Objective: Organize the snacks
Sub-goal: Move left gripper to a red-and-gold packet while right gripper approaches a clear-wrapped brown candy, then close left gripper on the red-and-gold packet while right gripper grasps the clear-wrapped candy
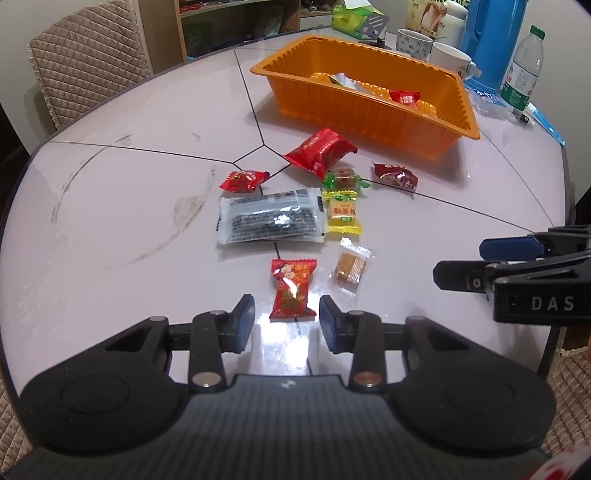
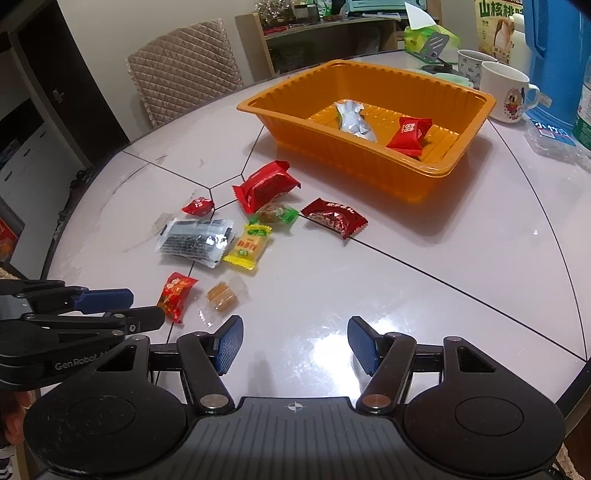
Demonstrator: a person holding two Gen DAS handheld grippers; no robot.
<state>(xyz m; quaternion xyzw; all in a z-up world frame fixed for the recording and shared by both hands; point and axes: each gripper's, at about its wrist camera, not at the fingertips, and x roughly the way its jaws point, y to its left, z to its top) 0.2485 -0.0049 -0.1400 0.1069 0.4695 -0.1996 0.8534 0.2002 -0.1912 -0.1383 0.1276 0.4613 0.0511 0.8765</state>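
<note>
Left claw (image 1: 287,319) part-open astride red candy (image 1: 292,288), not gripping.

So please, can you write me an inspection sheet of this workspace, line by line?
Surface: pale round table, smudged, dark seam lines.
Job's things: orange tray holding a silver packet and a red packet; eight snacks loose on the table, among them a red candy.
Clutter: two mugs, water bottle, blue jug.
Grippers: left tool open, red candy between its pads, untouched; right tool open, empty.
Cables: nothing seen.
Surroundings: quilted chair, shelves.
</note>
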